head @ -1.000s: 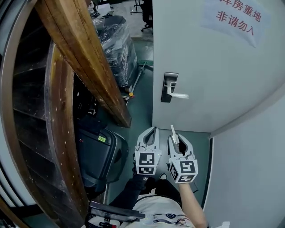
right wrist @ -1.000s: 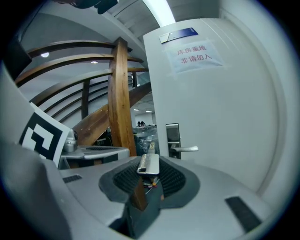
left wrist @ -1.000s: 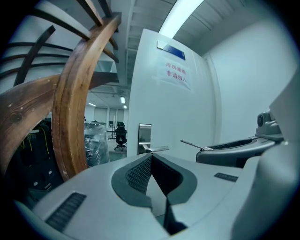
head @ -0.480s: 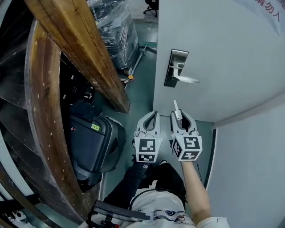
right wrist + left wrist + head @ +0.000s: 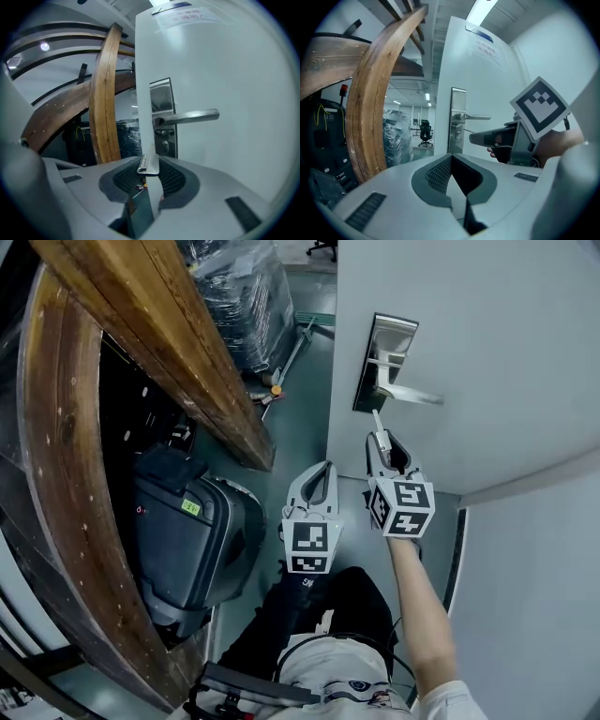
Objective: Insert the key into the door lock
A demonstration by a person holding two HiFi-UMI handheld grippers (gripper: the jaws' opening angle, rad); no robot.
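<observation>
At the door's (image 5: 487, 352) free edge, near the metal lock plate (image 5: 384, 357).

- Right gripper (image 5: 382, 444): raised toward the plate, jaws pinching the key (image 5: 149, 165) by its back end. Blade sticks forward past the tips, aimed roughly at the door. Tip is short of the plate and not touching it.
- Keyhole (image 5: 164, 144): small round cylinder on the plate, just below the lever handle (image 5: 417, 393). In the right gripper view the blade tip sits slightly left of and under it.
- Left gripper (image 5: 318, 474): held lower, beside the right one. Jaws pressed together with nothing between them. Idle.
- Off to the left: slanting wooden beam (image 5: 178, 343) and black suitcase (image 5: 187, 540) on the floor, well apart from the work.

Handling, as judged:
- The key looks like thin, flat metal, so light and stiff. It should not bend under the pinch.
- Its faces are smooth, so it could swivel or slide back between the pads if the tip catches the cylinder's rim.
- The hold at the back end suits the job, since it leaves the whole blade free to enter.
- A firm squeeze across the flat faces ought to stop it twisting.
- The slot's orientation is too small to read, so I cannot say whether the blade is turned to match.
- The next move calls for a small lift and a shift right, then a straight push.
</observation>
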